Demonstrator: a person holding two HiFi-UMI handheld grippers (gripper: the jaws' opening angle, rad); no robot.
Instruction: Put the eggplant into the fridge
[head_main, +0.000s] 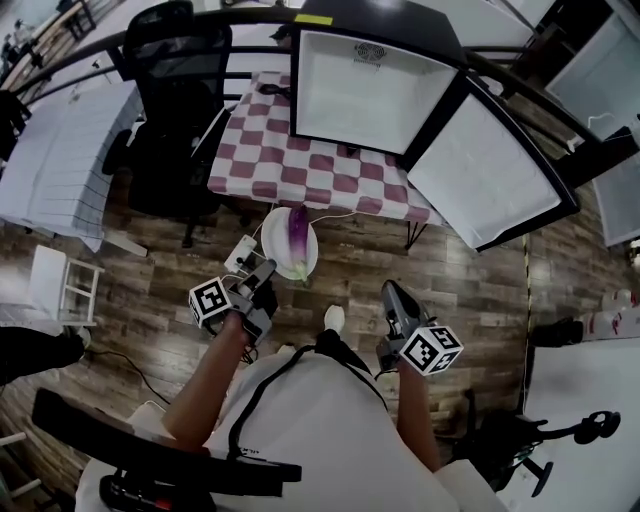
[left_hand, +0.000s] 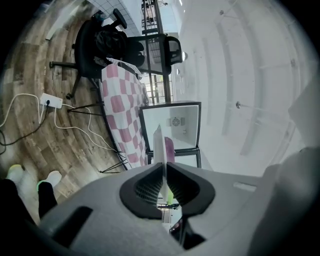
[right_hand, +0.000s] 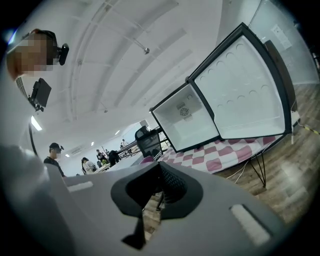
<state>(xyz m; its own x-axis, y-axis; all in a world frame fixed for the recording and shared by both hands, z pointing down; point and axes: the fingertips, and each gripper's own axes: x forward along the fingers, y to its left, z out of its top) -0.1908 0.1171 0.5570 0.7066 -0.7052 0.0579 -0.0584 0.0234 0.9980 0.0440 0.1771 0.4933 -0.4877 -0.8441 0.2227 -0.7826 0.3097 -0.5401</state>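
At 12 o'clock, open fridge (head_main: 368, 92) on table (head_main: 318, 172); left hand-held gripper (head_main: 267, 270) pinches plate (head_main: 274, 236) rim, likely to carry eggplant (head_main: 298, 233) level; right hand-held gripper (head_main: 389, 291) closed, empty.

purple eggplant (head_main: 298, 234), white plate (head_main: 274, 240), pink-and-white checked tablecloth (head_main: 300, 170), brown wood-plank floor (head_main: 460, 285)

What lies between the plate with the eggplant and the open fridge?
In the head view, only the checkered tablecloth lies between the plate carrying the eggplant and the fridge.
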